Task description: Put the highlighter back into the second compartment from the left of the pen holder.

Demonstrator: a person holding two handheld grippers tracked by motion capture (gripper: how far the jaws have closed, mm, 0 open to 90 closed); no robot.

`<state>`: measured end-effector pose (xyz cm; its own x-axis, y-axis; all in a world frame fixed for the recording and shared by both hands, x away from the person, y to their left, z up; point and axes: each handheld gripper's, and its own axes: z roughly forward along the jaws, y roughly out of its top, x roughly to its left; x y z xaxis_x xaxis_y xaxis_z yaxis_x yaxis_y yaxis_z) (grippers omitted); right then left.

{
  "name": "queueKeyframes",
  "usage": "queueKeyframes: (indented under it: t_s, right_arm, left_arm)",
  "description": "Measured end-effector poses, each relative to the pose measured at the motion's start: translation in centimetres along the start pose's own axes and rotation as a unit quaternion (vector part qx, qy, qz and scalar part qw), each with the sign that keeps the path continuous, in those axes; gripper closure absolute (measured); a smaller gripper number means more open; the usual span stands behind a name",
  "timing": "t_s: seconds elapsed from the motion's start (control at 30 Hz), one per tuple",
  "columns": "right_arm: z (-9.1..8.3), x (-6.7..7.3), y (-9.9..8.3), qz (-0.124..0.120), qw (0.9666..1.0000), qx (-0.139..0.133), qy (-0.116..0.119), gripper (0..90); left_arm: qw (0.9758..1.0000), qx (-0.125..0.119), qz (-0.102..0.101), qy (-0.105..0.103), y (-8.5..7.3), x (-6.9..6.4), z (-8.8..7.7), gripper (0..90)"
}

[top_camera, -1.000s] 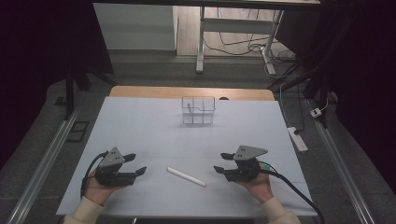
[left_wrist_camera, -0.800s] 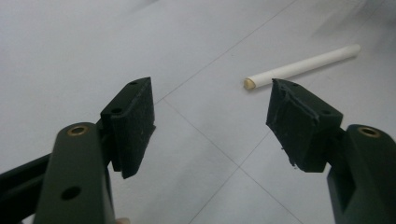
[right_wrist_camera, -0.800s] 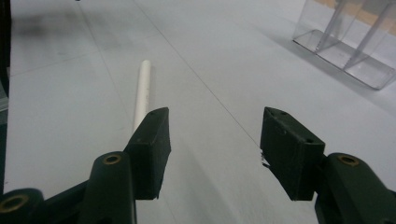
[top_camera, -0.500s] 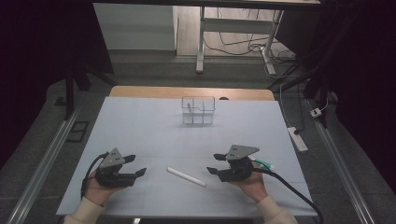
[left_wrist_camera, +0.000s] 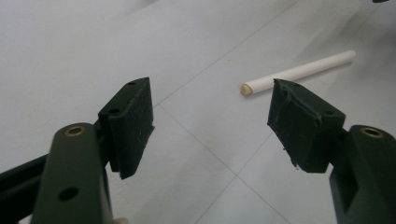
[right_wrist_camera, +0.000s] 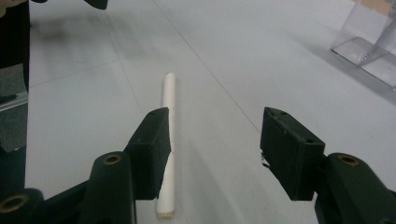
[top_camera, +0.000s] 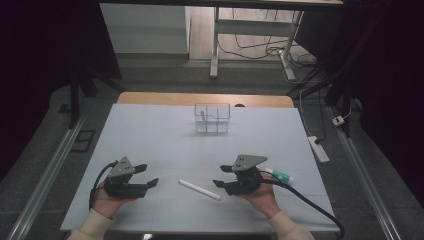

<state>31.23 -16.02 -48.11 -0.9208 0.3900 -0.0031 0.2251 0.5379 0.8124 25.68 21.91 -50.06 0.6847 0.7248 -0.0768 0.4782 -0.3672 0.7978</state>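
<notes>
Desk (top_camera: pixel 150 135): flat, matte, pale grey sheet with faint grid lines. Left tongs (top_camera: pixel 148 176) low at near left, jaws spread, nothing between them, aimed right. Right tongs (top_camera: pixel 223 176) near centre-right, spread and empty, aimed left. White paper-like stick (top_camera: pixel 199 189) lies flat between both, just beside the right tongs. Clear plastic organizer (top_camera: pixel 212 118) at far centre.

White stick (top_camera: pixel 199 189), black jaws
</notes>
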Motion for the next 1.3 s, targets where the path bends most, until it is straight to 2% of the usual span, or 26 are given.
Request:
queueKeyframes:
  t_s: [0.1, 0.37, 0.77, 1.17, 1.3]
  right_arm:
    - [0.3, 0.4, 0.5, -0.005, 1.0000, -0.001, 0.003, 42.3]
    - [1.1, 1.5, 1.0, -0.015, 0.9997, 0.016, 0.009, 42.1]
    - [3.9, 1.5, 1.3, -0.010, 0.9985, 0.044, 0.030, 41.5]
    - [6.7, 2.3, 2.3, -0.011, 0.9958, 0.079, 0.046, 39.0]
    - [7.7, 2.5, 2.5, -0.025, 0.9938, 0.100, 0.043, 37.7]
  left_arm:
    - [1.0000, 0.002, 0.001, 0.000, 0.1, 0.1, 0.2, 31.5]
    - [1.0000, 0.002, 0.008, 0.003, 0.1, -0.2, 0.1, 31.4]
    - [0.9999, 0.009, 0.002, 0.004, -0.3, 0.1, 0.1, 31.2]
    - [0.9999, 0.014, 0.001, 0.005, -0.3, 0.2, 0.2, 30.7]
    - [0.9999, 0.013, 0.002, 0.004, -0.4, 0.2, 0.2, 30.6]
